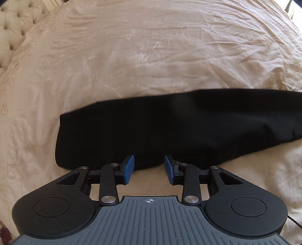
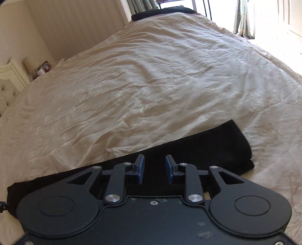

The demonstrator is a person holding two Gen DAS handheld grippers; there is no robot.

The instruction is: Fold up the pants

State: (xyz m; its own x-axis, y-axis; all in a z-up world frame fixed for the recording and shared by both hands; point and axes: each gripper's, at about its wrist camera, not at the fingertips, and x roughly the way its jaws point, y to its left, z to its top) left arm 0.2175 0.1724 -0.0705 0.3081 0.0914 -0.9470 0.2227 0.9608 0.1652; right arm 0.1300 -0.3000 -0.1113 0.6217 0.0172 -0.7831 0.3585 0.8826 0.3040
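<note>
Black pants [image 1: 169,128] lie flat on a cream bedspread [image 1: 132,56], folded lengthwise into a long band running left to right. My left gripper [image 1: 149,165] is open and empty, its blue pads just at the pants' near edge close to the left end. In the right wrist view the pants [image 2: 217,147] stretch from lower left to a squared end at the right. My right gripper [image 2: 154,165] is open and empty, hovering over the pants near that right end.
A tufted cream headboard [image 1: 13,24] stands at the far left. A nightstand with small items [image 2: 40,70] sits by the wall. A dark folded cloth [image 2: 162,11] lies at the bed's far end, with curtains [image 2: 241,18] and a bright window beyond.
</note>
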